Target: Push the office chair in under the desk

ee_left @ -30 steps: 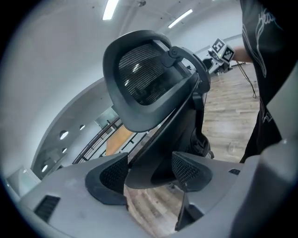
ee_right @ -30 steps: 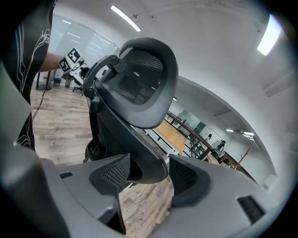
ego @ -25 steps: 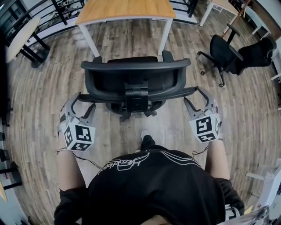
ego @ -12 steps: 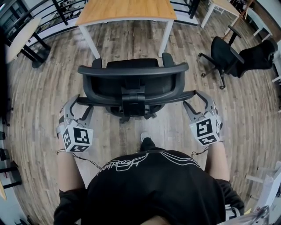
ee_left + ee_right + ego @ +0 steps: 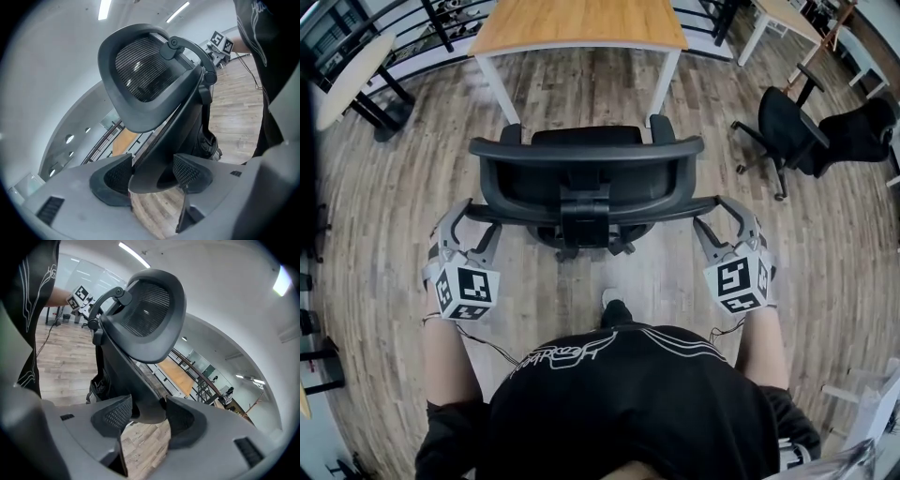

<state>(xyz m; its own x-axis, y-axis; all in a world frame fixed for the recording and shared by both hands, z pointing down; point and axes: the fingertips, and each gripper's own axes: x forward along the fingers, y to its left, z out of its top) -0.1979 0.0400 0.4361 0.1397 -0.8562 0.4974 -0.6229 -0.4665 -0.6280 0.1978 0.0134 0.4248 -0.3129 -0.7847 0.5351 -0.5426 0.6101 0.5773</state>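
A black office chair (image 5: 586,173) stands on the wood floor with its back to me, facing the wooden-topped desk (image 5: 581,23) with white legs. My left gripper (image 5: 473,230) is closed on the left end of the chair's backrest frame. In the left gripper view the black frame (image 5: 154,164) fills the gap between both pads. My right gripper (image 5: 724,217) holds the right end the same way, and its own view shows the frame edge (image 5: 147,404) pinched between the pads. The mesh headrest (image 5: 140,70) rises above both grips.
A second black office chair (image 5: 787,131) stands at the right. A white table (image 5: 778,14) is at the far right, with a round table (image 5: 352,75) and black railings at the left. My foot (image 5: 614,305) is just behind the chair base.
The chair and my left gripper have shifted slightly over the floor. Both grips on the backrest frame are unchanged.
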